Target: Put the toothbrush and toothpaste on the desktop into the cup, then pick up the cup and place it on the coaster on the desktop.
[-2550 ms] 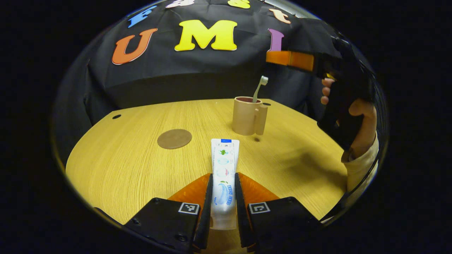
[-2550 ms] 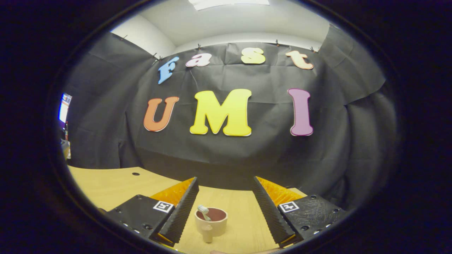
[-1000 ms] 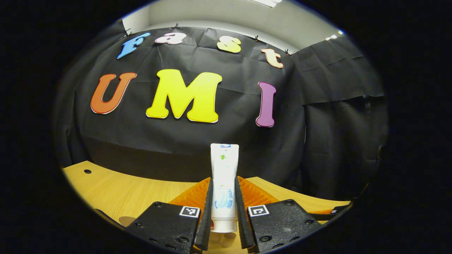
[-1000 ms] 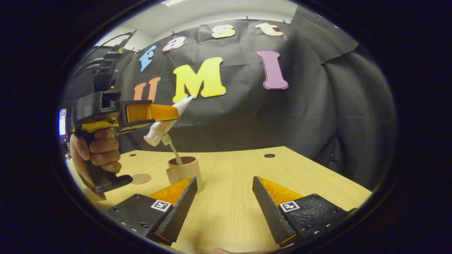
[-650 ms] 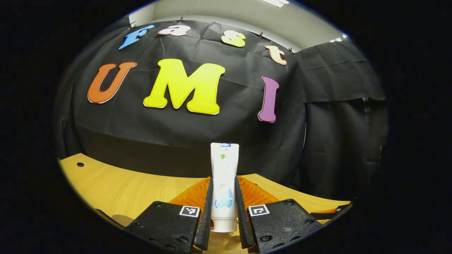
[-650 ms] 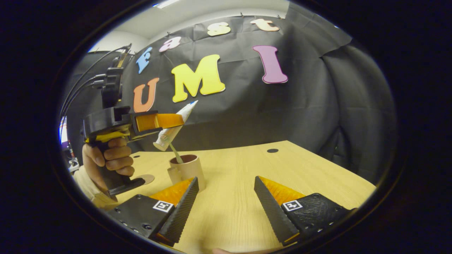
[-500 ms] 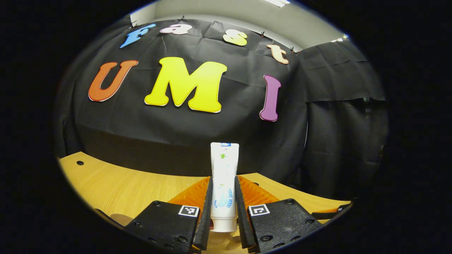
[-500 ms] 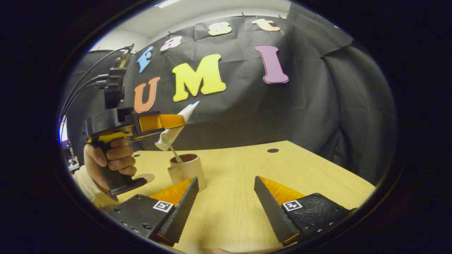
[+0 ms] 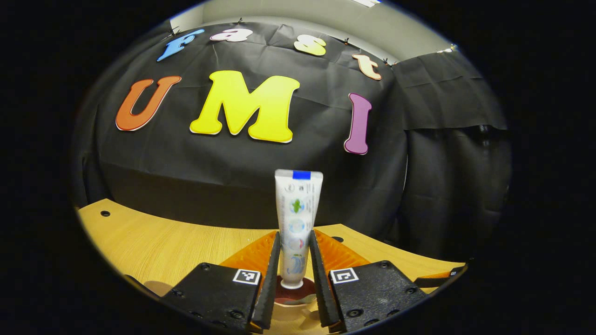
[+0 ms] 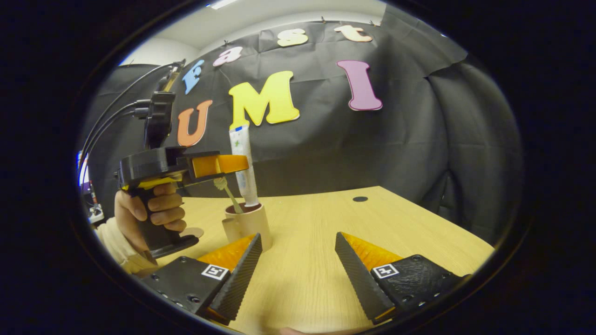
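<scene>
Left gripper view: the left gripper has its fingers drawn narrow on either side of the toothpaste tube, though actual contact cannot be told. The tube stands upright, cap down, in the mouth of the cup directly below. Bare desk runs left to its rounded edge.

Right gripper view: the right gripper is spread wide, holding nothing, low over open wood. The cup, with toothbrush and tube in it, stands just beyond its left finger. A hand holds the left gripper over it; the coaster lies beside.
</scene>
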